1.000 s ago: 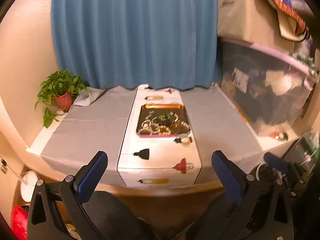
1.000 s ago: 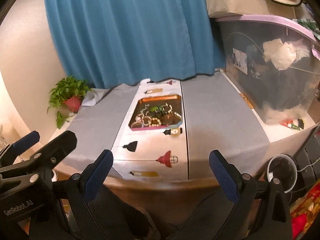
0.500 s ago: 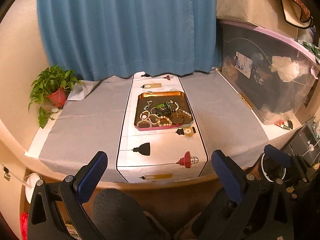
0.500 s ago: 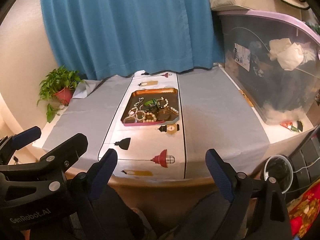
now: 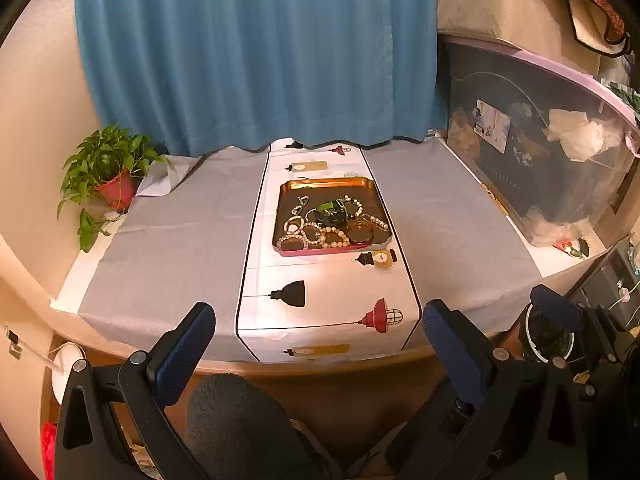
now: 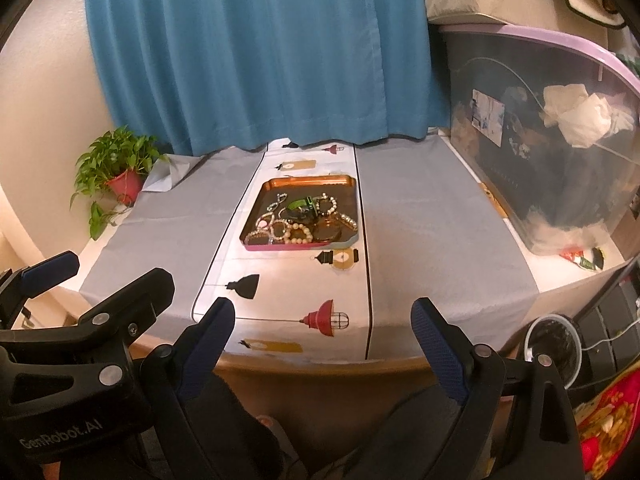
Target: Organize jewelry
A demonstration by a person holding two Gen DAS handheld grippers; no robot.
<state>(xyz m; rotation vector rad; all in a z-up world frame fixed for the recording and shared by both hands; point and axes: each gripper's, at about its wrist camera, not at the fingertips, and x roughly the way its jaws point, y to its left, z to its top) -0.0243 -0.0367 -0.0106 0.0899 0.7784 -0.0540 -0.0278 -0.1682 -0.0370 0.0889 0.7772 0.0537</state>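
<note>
A shallow copper tray sits on the white runner in the middle of the table. In it lie several bracelets, bead strings and a green-faced watch. My left gripper hangs open in front of the table's near edge, well short of the tray, with nothing between its blue pads. My right gripper is open too, at the same near edge and empty. The left gripper's black frame shows at the lower left of the right wrist view.
A potted green plant stands at the table's back left corner. A large clear storage bin with a pink lid lines the right side. A blue curtain hangs behind. Grey cloth covers the table either side of the runner.
Both views have tipped downward and shifted a little, so the tray and table sit lower and closer in view. The right gripper's jaws narrowed slightly early on. Nothing on the table has moved.
</note>
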